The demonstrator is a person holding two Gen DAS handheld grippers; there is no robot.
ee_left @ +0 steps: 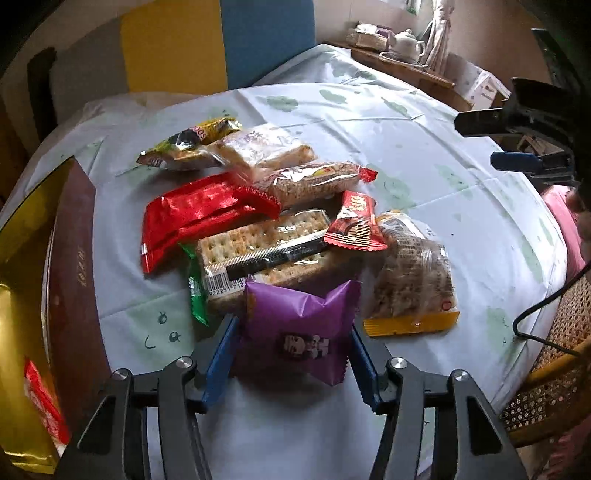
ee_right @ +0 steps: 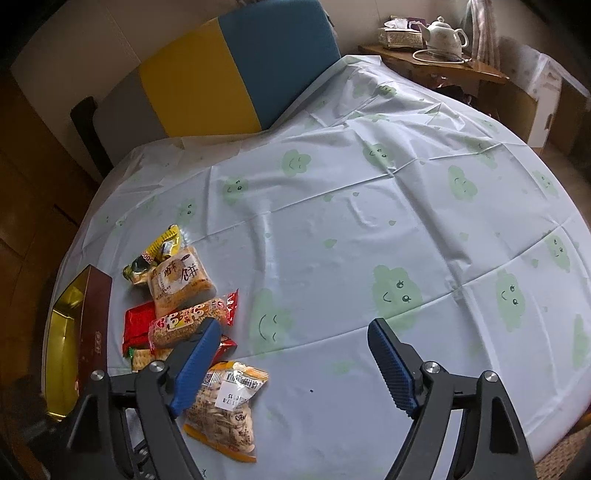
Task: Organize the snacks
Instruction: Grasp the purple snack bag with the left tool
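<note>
1. The left wrist view looks steeply down along its blue fingers [ee_left: 221,354] from low and close over the snack pile [ee_left: 280,229], near the table's left edge, with the gold-lined box [ee_left: 74,258] at frame left
2. It faces across the table [ee_left: 424,122] toward the yellow and blue chair back [ee_left: 221,40] and the teapot [ee_left: 406,42] on the far shelf
3. The right wrist view sits higher and further right, looking down over bare tablecloth [ee_right: 351,221]
4. Both views share the snack pile [ee_right: 184,314], the box [ee_right: 92,325], the chair back [ee_right: 240,74] and the teapot [ee_right: 445,33]
5. The right gripper [ee_left: 517,140] shows at the left view's right edge
</note>
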